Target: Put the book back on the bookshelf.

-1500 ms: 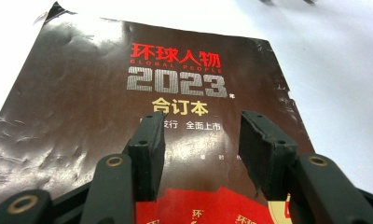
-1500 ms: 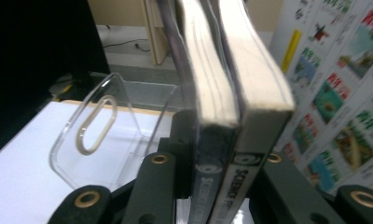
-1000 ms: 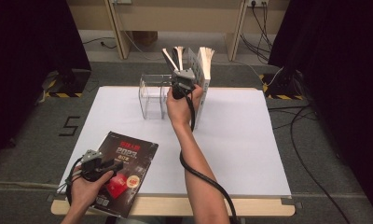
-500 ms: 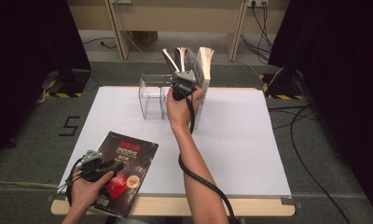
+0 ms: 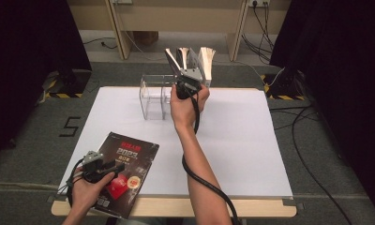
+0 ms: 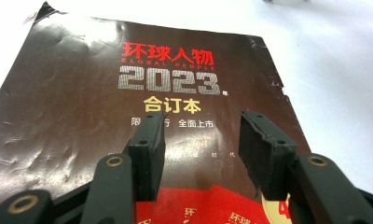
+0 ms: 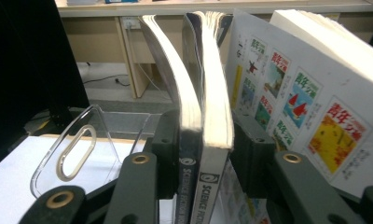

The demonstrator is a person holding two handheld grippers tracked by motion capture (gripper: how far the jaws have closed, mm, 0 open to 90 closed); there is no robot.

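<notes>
fingers (image 7: 165, 140) of the right gripper (image 7: 205, 154) are seen flanking two magazines (image 7: 204, 116) standing in the clear rack (image 5: 153, 96) at the far edge of the table (image 5: 251, 140); the jaws have just been opening, and the black pads look to sit at the spines' sides with little or no pressure, so the pair is judged to be released rather than held. the left gripper (image 6: 201, 140) is held half open, jaws well apart and empty, hovering just above the dark magazine (image 6: 128, 107) lying flat at the near left corner of the table. by the look of it, the filing is partly done: two glossy issues and a thicker white-covered book (image 7: 310, 107) are already stood upright in the rack, fanning apart at the top, while the flat magazine is not yet gripped and remains to be lifted and slotted in. the rack is made of transparent acrylic, with a rounded end panel pierced by an oval handle slot (image 7: 75, 151). the standing magazines are thin and limp, their page edges pale and curving outward, spines black and white. the flat magazine's cover is a shiny dark brown, creased and dimpled, torn at one corner, printed with red and silver lettering and a red block toward its near end. the tabletop is covered by a smooth matt white sheet.
</notes>
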